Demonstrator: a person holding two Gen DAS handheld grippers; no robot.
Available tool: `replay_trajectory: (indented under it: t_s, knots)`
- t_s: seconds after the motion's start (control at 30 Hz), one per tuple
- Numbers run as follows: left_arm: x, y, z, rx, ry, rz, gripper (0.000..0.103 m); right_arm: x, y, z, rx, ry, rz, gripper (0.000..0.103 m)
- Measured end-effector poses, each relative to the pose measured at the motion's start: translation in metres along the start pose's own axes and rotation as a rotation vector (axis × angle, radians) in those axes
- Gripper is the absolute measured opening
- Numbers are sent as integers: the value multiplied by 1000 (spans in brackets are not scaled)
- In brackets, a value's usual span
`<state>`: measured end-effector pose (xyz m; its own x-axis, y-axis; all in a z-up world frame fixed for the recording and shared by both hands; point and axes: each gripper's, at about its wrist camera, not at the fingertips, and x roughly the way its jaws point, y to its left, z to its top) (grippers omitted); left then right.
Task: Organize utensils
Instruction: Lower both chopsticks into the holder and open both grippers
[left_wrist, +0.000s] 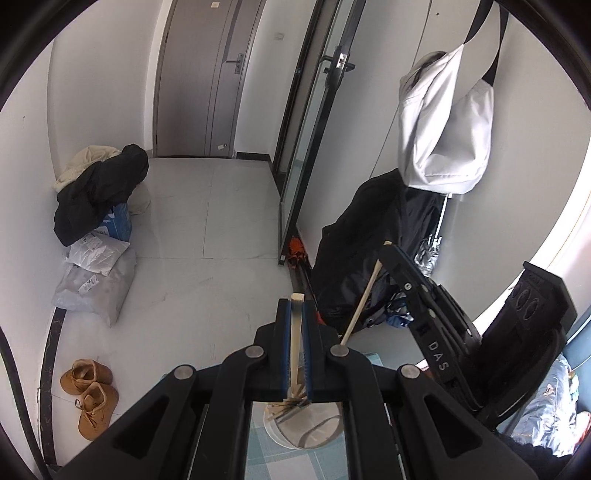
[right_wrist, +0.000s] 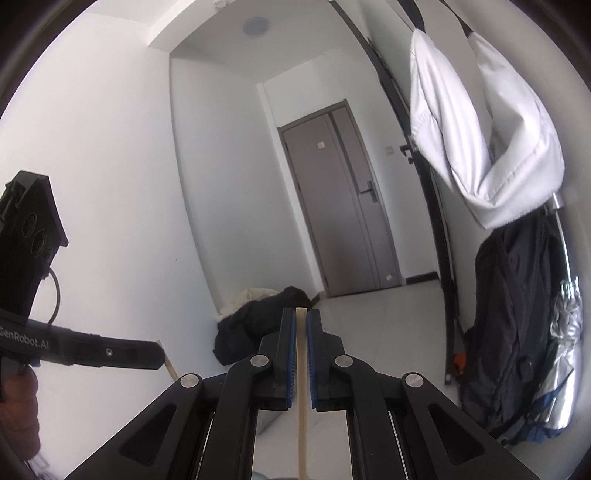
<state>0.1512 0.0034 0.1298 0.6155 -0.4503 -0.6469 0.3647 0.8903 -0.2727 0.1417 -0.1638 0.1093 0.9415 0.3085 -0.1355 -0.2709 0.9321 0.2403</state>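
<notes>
left claw clamps chopstick above holder | right claw clamps second chopstick

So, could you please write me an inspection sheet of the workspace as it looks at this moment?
Surface: teal checked cloth shows below the left tongs.
Job's things: a pale wooden chopstick in the left tongs; another chopstick in the right tongs; a white cup below, holding more sticks.
Clutter: nothing seen on the cloth beside the cup.
Grippers: both tongs shut on their chopsticks, raised above the cup.
Cables: a black cable loops behind the left gripper.
Surroundings: grey door, brown boots, parcels, white bag hanging over dark clothing.
</notes>
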Motion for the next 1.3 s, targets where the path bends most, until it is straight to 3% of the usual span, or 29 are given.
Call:
replay_trajectory:
  t_s: [0.43,0.67,0.9,1.13,1.3]
  knots:
    - [31,1,-12,11,57,-10,2,11,-16,-28,45,68,-17,5]
    - [47,1,-22,24,103,-21,2,-2,-21,-41,22,117,-28,5]
    - [62,-1,-35,36,171,-32,2,-15,-21,-51,13,207,-2,5]
    - [61,-2,-42,40,179,-22,2,-20,-5,-59,-40,266,37,5]
    - [60,-1,-42,27,189,-24,2,-41,-11,-47,-8,206,25,8]
